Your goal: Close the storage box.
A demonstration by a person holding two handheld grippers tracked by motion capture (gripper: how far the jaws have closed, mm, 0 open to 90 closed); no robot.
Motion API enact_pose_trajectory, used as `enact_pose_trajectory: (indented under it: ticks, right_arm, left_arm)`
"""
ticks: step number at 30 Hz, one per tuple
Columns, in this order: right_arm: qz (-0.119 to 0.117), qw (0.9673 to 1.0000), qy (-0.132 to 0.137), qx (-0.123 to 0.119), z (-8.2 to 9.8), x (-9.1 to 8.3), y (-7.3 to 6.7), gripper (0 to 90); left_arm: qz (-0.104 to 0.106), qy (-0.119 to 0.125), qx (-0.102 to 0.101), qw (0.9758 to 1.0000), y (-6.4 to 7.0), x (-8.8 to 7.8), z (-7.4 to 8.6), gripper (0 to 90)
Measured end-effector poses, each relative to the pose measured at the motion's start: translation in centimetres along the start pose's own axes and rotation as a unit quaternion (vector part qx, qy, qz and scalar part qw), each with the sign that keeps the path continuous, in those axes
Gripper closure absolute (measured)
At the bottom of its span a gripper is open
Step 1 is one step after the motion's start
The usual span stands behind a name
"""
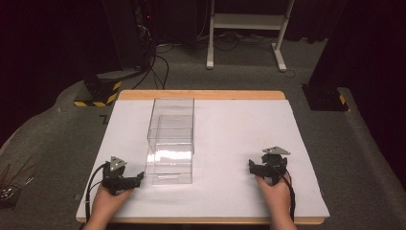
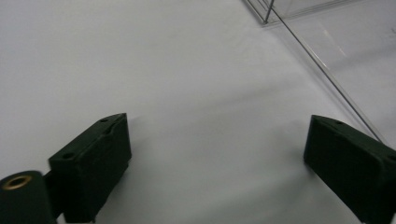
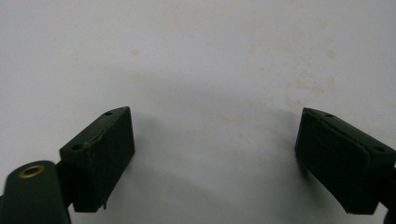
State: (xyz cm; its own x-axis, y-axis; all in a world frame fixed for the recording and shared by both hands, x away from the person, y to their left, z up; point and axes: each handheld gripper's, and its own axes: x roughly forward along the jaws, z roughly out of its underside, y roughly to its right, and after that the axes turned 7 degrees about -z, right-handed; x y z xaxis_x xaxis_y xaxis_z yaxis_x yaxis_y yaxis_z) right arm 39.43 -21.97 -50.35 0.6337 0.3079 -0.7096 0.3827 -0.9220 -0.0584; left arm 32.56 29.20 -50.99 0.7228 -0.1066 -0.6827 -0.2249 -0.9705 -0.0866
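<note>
A clear plastic box (image 1: 171,139) stands on the white table mat (image 1: 230,129), left of centre, with nothing visible inside. My left gripper (image 1: 125,179) rests low on the mat just left of the box's near corner, held by a hand. Its jaws stand wide apart with only bare mat between them (image 2: 217,140), and the box's bottom edge (image 2: 322,70) runs past on the right. My right gripper (image 1: 265,167) sits on the mat at the near right, well apart from the box. Its jaws are also spread wide over bare mat (image 3: 215,135).
The mat lies on a wooden table top (image 1: 201,94). Beyond the table's far edge are a white frame stand (image 1: 246,28), cables (image 1: 158,62) and yellow-black striped bases (image 1: 98,93). A dark container of sticks (image 1: 9,184) sits on the floor at the left.
</note>
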Motion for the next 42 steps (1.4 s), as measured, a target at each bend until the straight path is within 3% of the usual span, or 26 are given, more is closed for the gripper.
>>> enact_pose_trajectory:
  ticks: [3, 6, 17, 18, 26, 34, 42]
  right_arm:
    - [0.002, 1.0, 0.001, 0.009, 0.2, -0.2, -0.2, 12.3]
    - [-0.007, 1.0, 0.0, 0.002, 0.4, -0.4, -0.1, 12.2]
    - [-0.008, 1.0, 0.001, 0.001, 0.5, -0.5, -0.2, 12.2]
    - [-0.008, 1.0, 0.002, 0.0, 0.5, -0.5, -0.2, 12.2]
    - [-0.007, 1.0, 0.002, 0.0, 0.5, -0.5, -0.2, 12.2]
    - [-0.007, 1.0, 0.003, -0.001, 0.6, -0.5, -0.2, 12.2]
    - [-0.006, 1.0, 0.002, -0.001, 0.6, -0.5, -0.2, 12.2]
  left_arm:
    - [-0.001, -0.001, 0.001, 1.0, 0.0, 0.0, 0.0, 7.1]
    - [-0.001, -0.001, 0.001, 1.0, 0.0, 0.0, 0.0, 7.1]
    - [0.001, -0.004, 0.007, 1.0, 0.0, -0.2, -0.1, 8.1]
    - [0.001, 0.002, 0.014, 0.9999, 0.0, -0.5, -0.1, 7.9]
    - [0.025, 0.031, -0.006, 0.9992, -1.0, -1.8, -0.1, 7.4]
    - [0.041, 0.058, -0.022, 0.9973, -1.0, -2.9, -0.4, 7.4]
    - [0.047, 0.084, -0.016, 0.9952, -0.6, -4.0, -1.0, 7.3]
